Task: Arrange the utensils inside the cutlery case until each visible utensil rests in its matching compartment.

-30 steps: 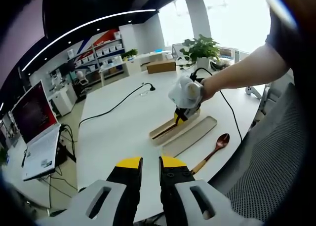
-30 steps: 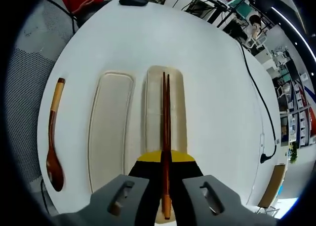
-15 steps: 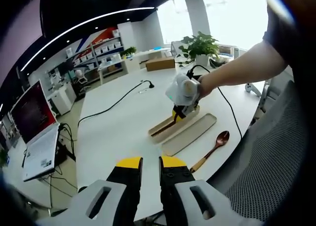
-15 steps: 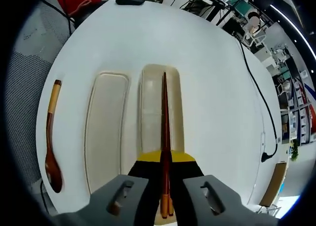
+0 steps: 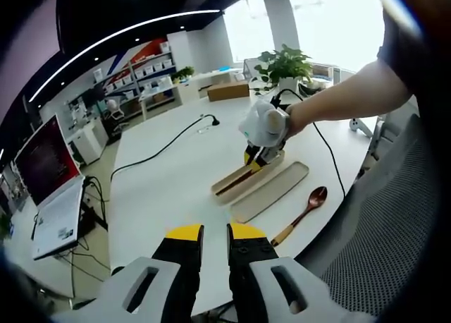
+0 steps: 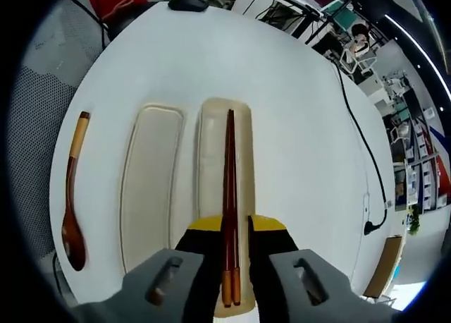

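A pale two-part cutlery case lies on the white table. Its right tray (image 6: 208,147) holds a pair of dark wooden chopsticks (image 6: 229,175), which lie flat along it. Its left tray (image 6: 149,189) holds nothing. A brown wooden spoon (image 6: 72,196) lies on the table left of the case, near the edge. My right gripper (image 6: 235,228) is open, its jaws standing either side of the chopsticks' near ends. In the left gripper view it (image 5: 257,156) hovers over the far end of the case (image 5: 243,185), with the spoon (image 5: 304,210) beside it. My left gripper (image 5: 215,233) hangs off the table, slightly open and holding nothing.
A black cable (image 5: 165,150) runs across the table beyond the case, and a black mouse (image 6: 188,2) sits at the far edge. A potted plant (image 5: 285,69) and a cardboard box (image 5: 229,94) stand at the back. A mesh chair (image 5: 380,252) is close to the spoon's side.
My right gripper's jaws have parted and let go of the chopsticks, which now lie in the right tray. The left gripper has stayed put.
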The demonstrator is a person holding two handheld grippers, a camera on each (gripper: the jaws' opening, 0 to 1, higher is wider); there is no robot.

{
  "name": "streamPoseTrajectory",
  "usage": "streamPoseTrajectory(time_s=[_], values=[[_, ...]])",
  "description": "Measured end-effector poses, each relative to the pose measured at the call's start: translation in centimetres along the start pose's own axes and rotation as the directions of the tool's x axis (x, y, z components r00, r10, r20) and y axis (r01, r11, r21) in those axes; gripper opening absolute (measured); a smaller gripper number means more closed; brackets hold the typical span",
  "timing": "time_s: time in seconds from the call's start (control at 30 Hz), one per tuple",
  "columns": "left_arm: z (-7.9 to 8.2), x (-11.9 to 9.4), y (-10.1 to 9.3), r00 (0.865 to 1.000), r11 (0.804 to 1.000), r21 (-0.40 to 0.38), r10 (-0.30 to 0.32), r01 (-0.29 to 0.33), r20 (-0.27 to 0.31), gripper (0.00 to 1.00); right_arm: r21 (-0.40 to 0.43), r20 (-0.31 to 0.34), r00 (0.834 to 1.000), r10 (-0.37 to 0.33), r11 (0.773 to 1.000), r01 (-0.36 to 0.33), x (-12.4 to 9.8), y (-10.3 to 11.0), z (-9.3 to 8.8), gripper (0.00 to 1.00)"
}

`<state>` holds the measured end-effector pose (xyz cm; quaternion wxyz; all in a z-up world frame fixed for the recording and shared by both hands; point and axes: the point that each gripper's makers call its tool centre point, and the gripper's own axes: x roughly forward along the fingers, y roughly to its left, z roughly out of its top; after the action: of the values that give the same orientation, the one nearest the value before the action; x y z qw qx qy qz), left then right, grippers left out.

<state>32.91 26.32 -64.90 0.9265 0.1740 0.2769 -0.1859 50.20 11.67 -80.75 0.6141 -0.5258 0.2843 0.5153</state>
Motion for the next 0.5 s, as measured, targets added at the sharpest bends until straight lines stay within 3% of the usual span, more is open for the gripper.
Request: streamPoseTrajectory(time_s=[0.27, 0.5], values=[[0.0, -0.1, 0.0, 1.000, 1.000, 0.003, 0.005, -0.005, -0.001, 0.13, 0.027, 0.019, 0.997, -0.073, 0.997, 0.072, -1.3, -0.9, -0.7, 0.25], [0.1, -0.2, 0.3, 1.000, 1.000, -0.002, 0.014, -0.014, 0.011, 0.13, 0.050, 0.028, 0.994, -0.104, 0.994, 0.102, -2.7, -0.6, -1.7, 0.30]])
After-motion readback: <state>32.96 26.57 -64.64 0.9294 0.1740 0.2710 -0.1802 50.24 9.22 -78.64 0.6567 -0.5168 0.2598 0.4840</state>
